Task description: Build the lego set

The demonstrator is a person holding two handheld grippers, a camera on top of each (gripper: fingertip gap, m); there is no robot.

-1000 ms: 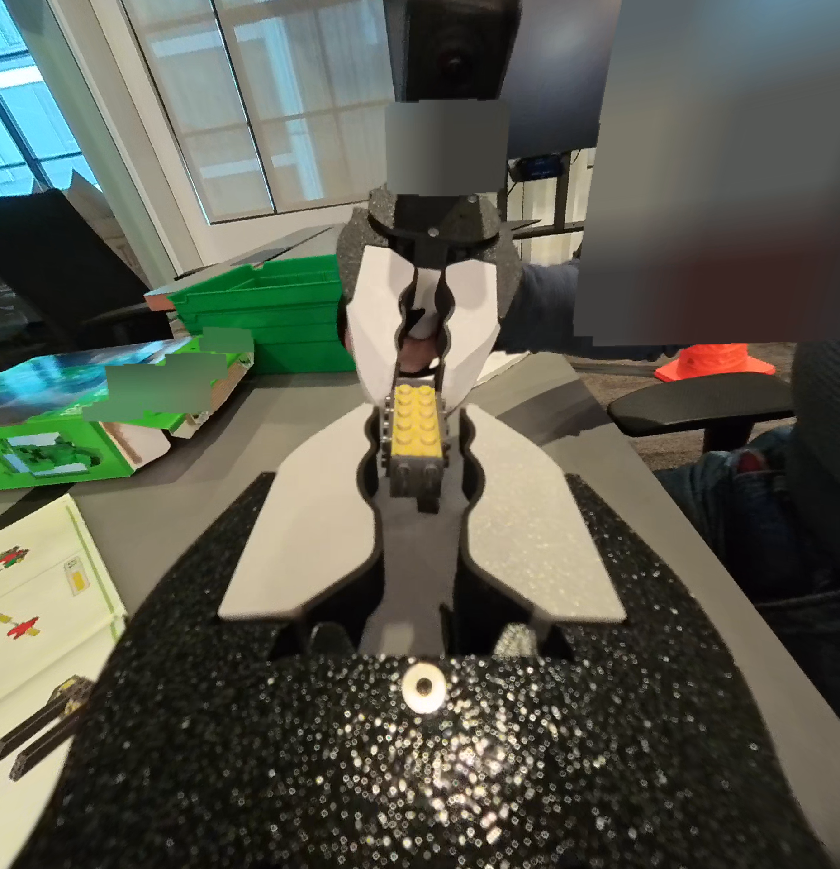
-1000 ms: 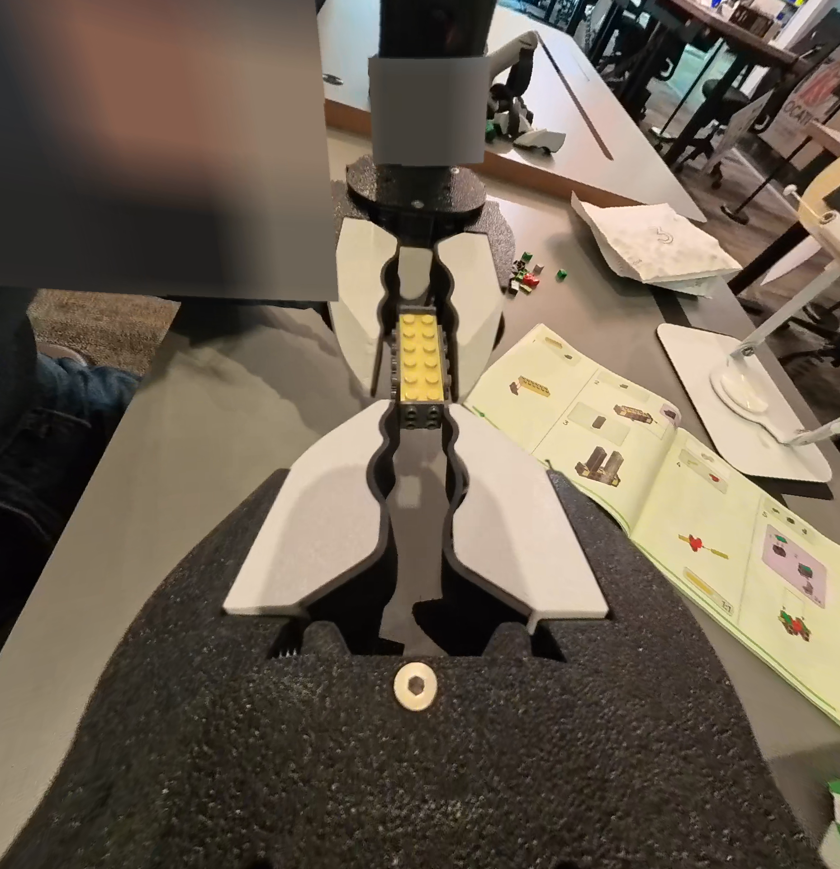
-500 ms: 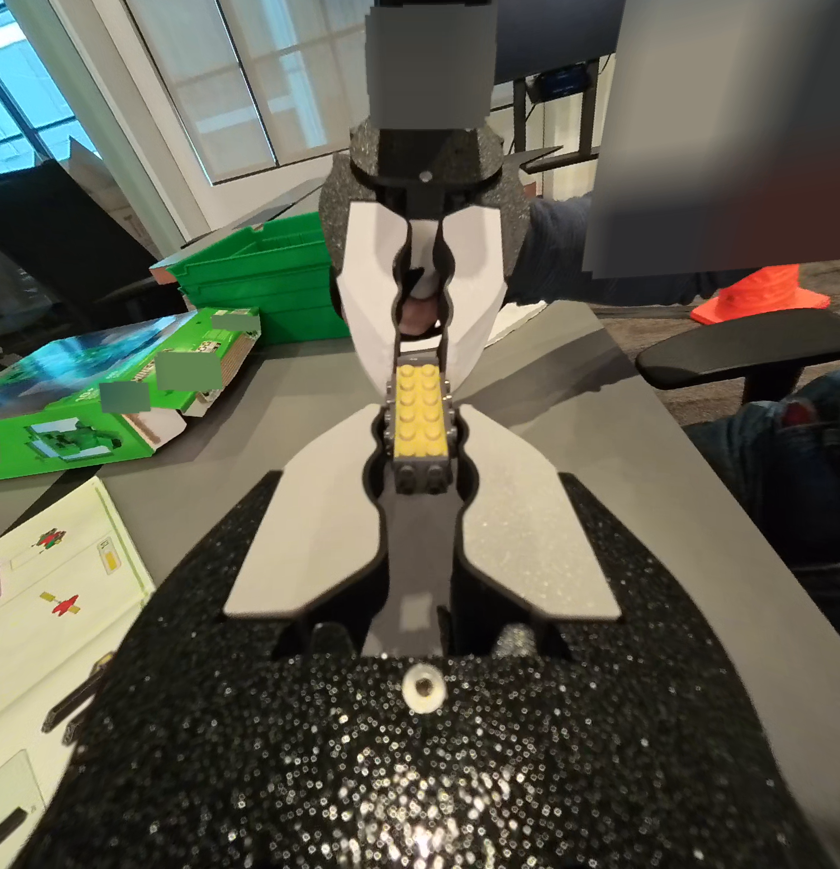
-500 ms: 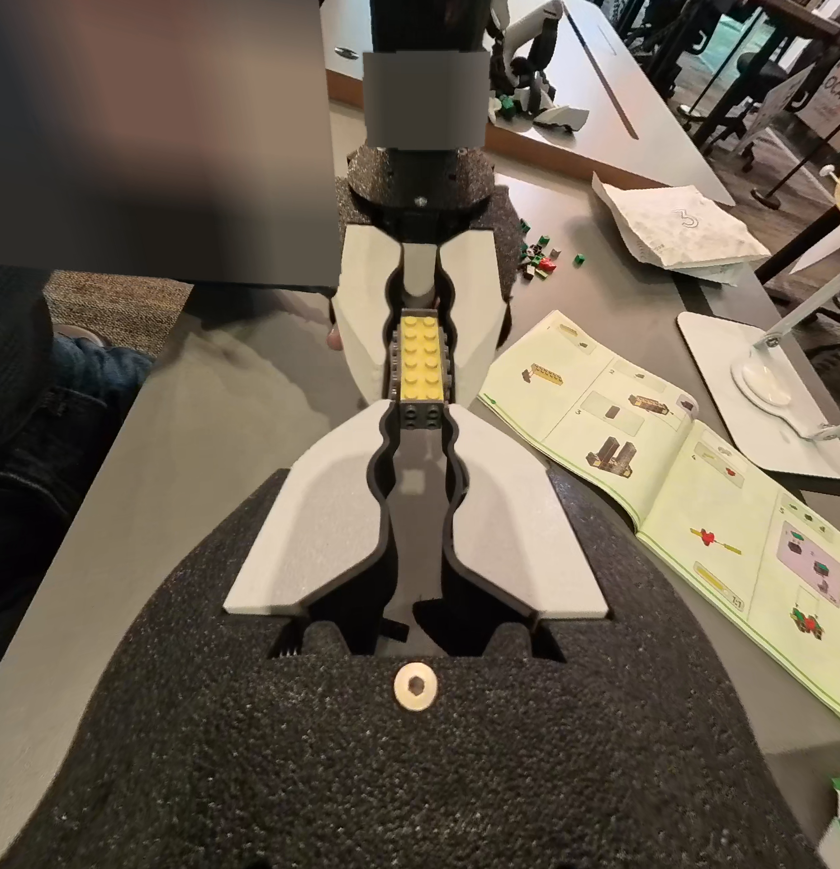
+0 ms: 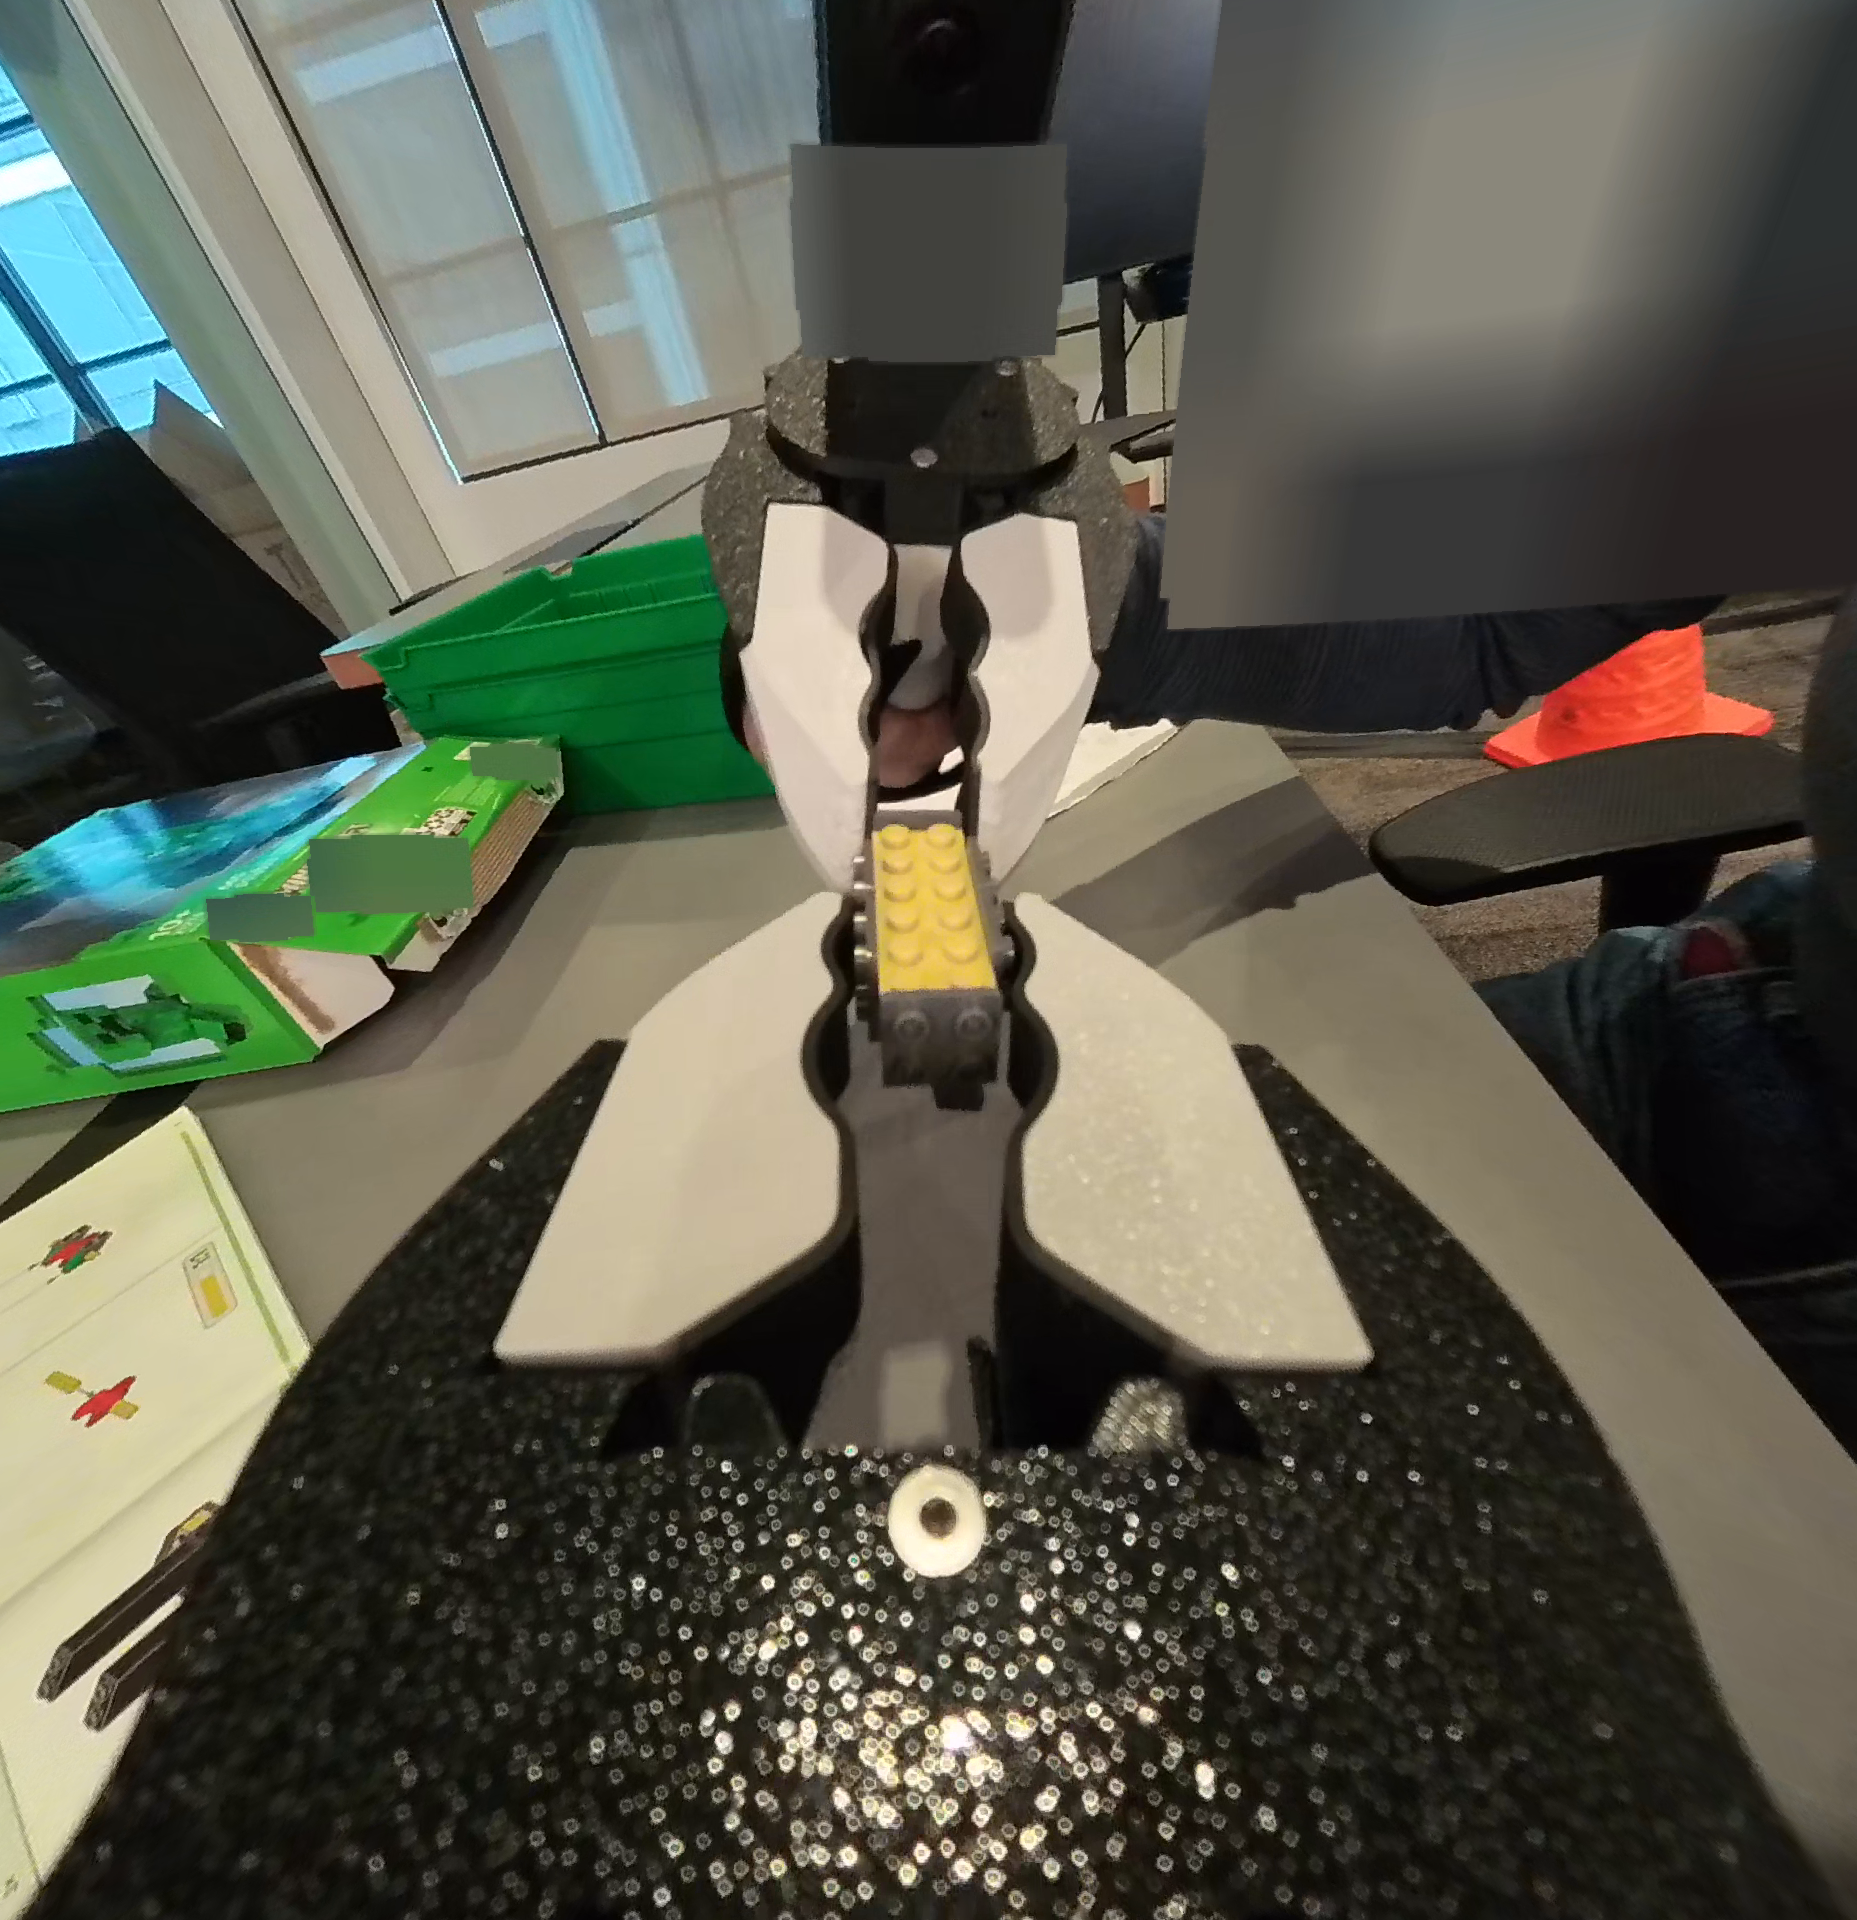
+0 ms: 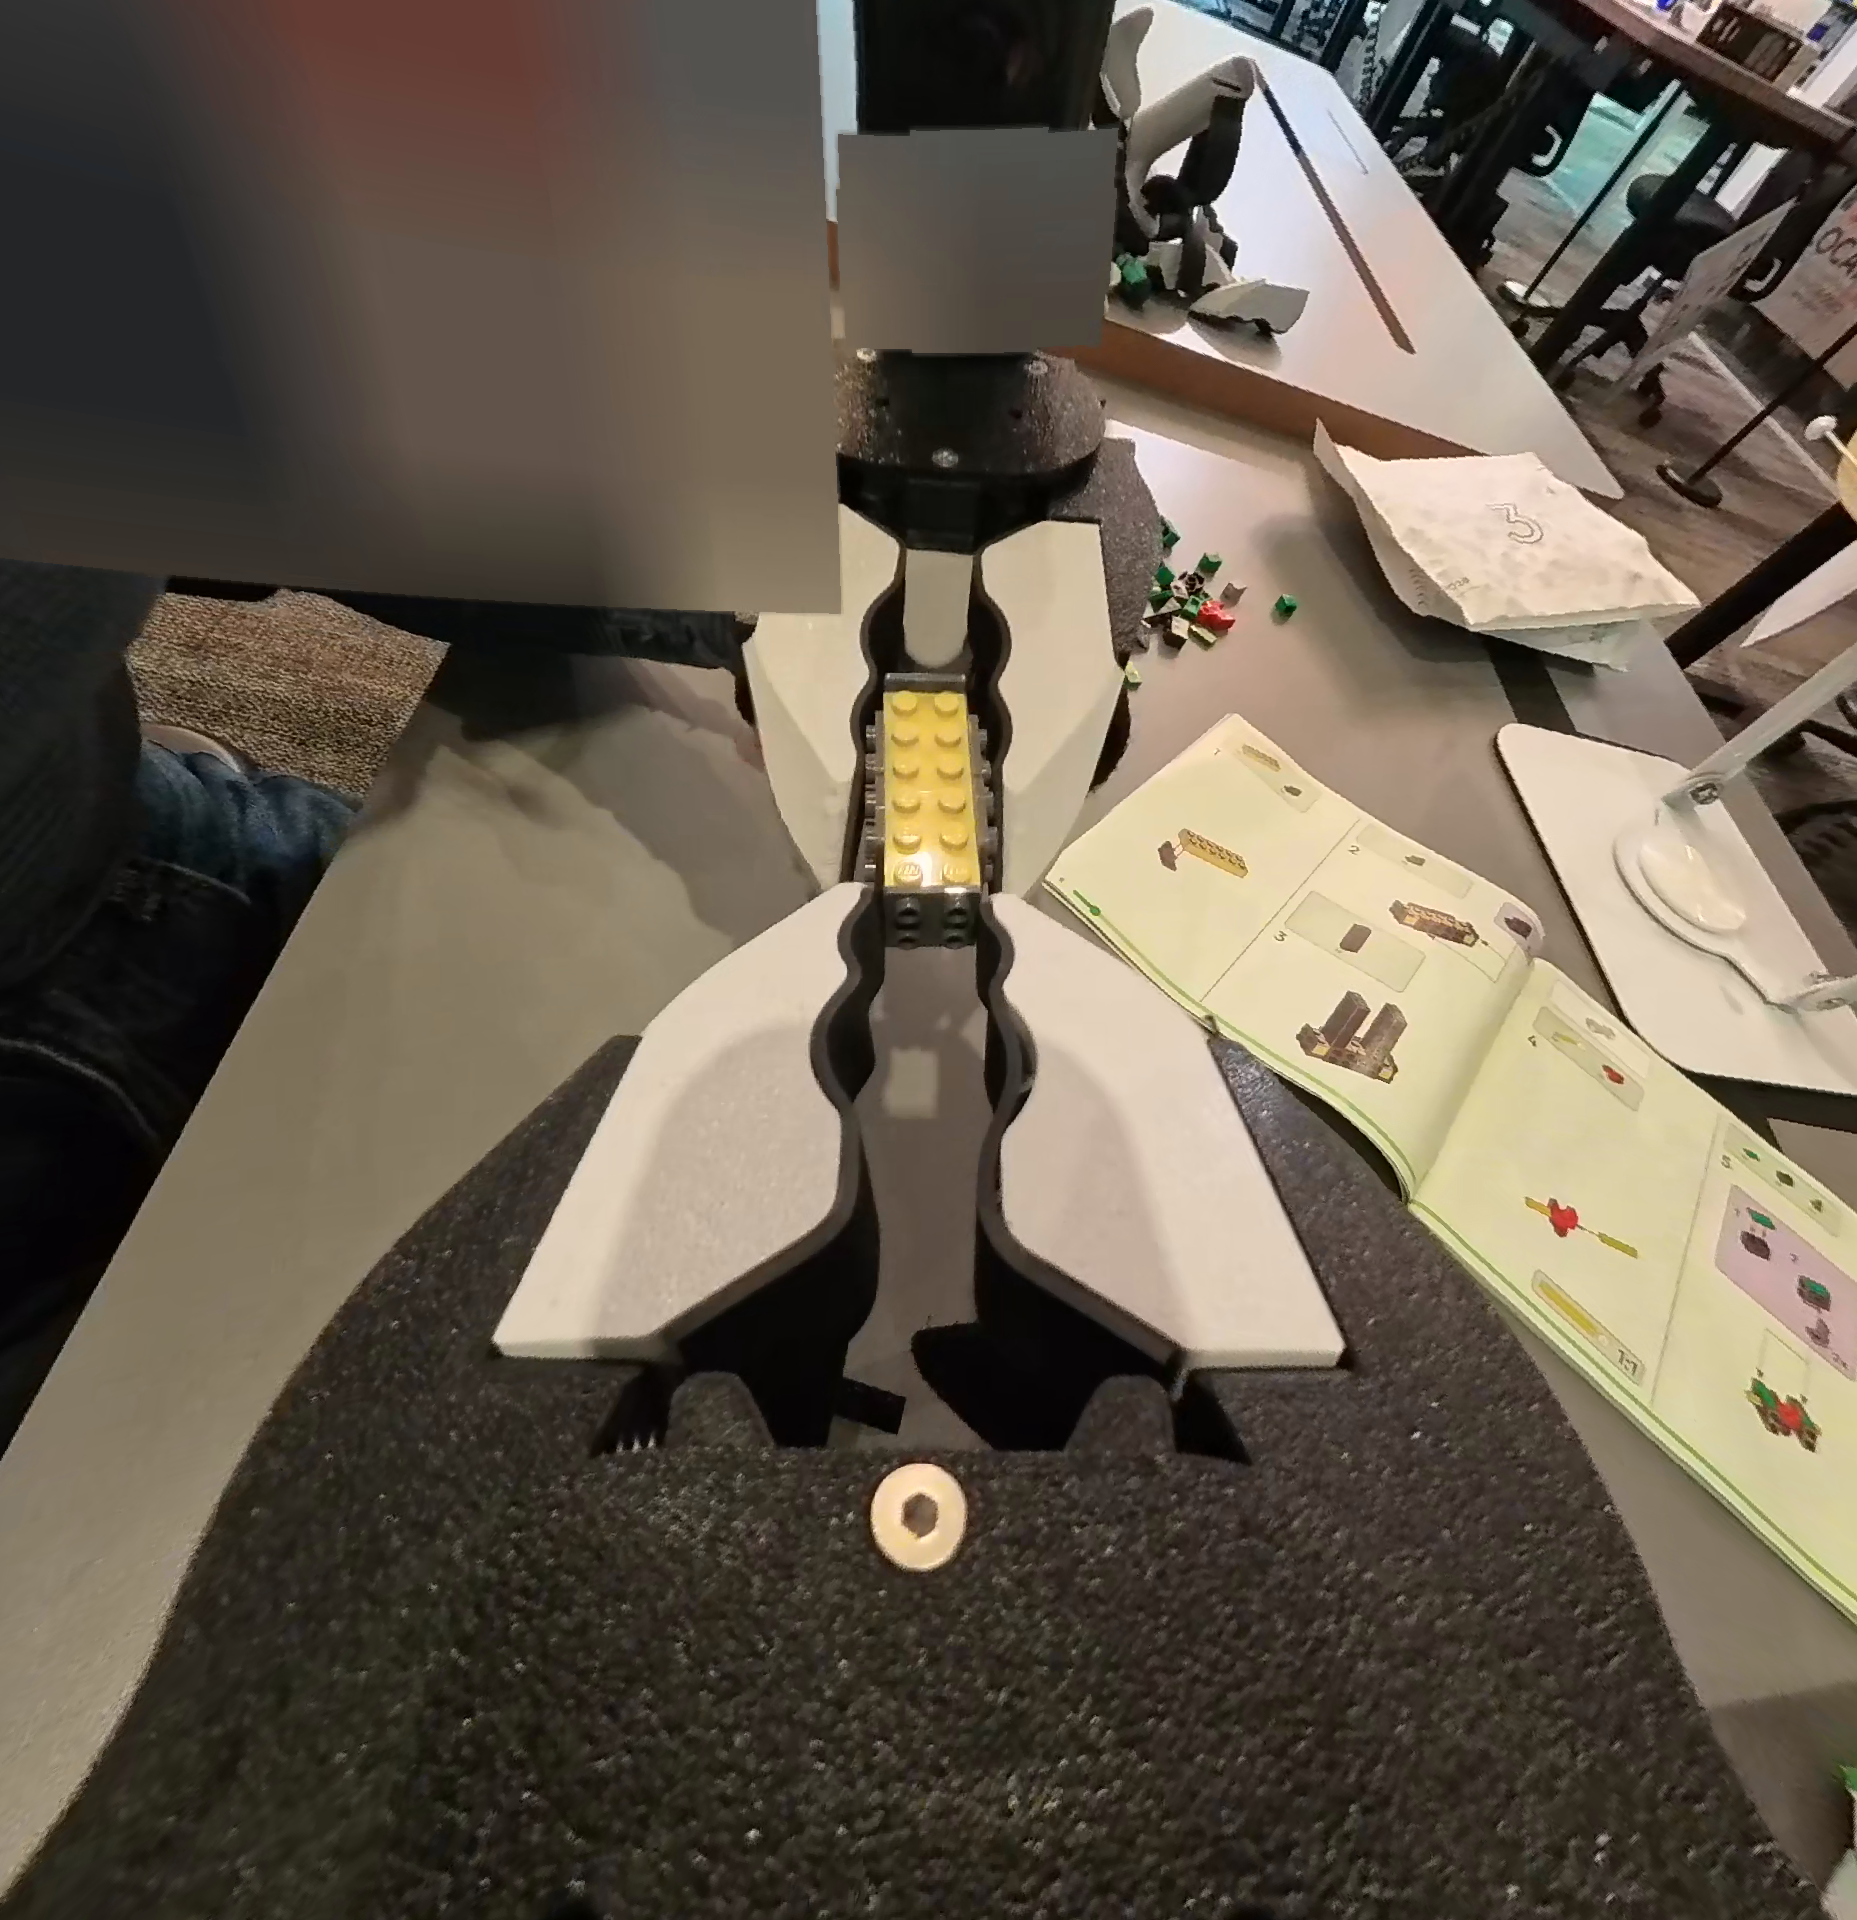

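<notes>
Surface: grey table (image 5: 633,914) by tall windows; we work in the air above it.
Far left: green set box (image 5: 176,935) lying with its end flap open; what is inside we cannot tell.
Behind it: stacked green bins (image 5: 560,675); their contents are hidden from us.
Near left: open instruction booklet (image 6: 1506,1122), lying flat on the table.
Centre: yellow and grey brick assembly (image 5: 934,935), held off the table between our two tools.
Left gripper (image 5: 929,1023): its jaws are clamped on the near end of the assembly.
Right gripper (image 6: 929,920): jaws likewise closed on the opposite end, so the two tools meet tip to tip.
What changed: over the last second we see only small tilts and drifts of the paired tools; the grip and the piece look the same as before.
Meaning: we judge that we are pressing or steadying this sub-assembly, or passing it from one tool to the other, and that the build is at an early stage.
Right of centre: loose small bricks (image 6: 1194,613) in a scatter on the table.
Far right: crumpled white parts bag (image 6: 1506,551), lying flat; we cannot tell whether it holds anything.
</notes>
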